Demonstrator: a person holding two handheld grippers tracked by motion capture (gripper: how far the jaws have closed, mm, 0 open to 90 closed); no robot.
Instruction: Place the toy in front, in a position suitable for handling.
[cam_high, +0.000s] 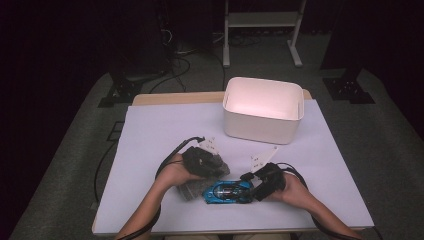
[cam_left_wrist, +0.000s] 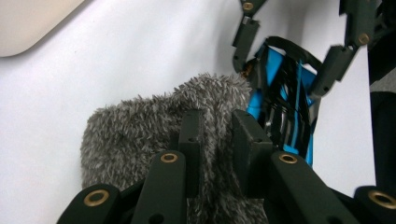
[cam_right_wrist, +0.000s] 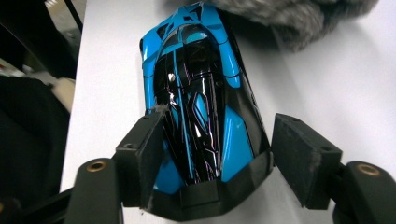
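Observation:
A blue and black toy car (cam_high: 226, 191) lies on the white table cover near the front edge. My right gripper (cam_high: 251, 187) comes in from the right with the car's (cam_right_wrist: 196, 70) tail end between its jaws (cam_right_wrist: 215, 135). One pad touches the car's side; the other stands a sliver off it. A grey fuzzy cloth (cam_high: 189, 191) lies just left of the car. My left gripper (cam_high: 202, 179) is shut on a fold of that cloth (cam_left_wrist: 135, 135), with its jaws (cam_left_wrist: 217, 116) pinching the pile. Beyond them I see the car (cam_left_wrist: 280, 93) and the right gripper (cam_left_wrist: 282, 70).
A white plastic bin (cam_high: 263, 117) stands open at the back right of the table. The white cover (cam_high: 165, 130) spans the tabletop. Cables trail from both grippers along the person's forearms. A dark floor with stands surrounds the table.

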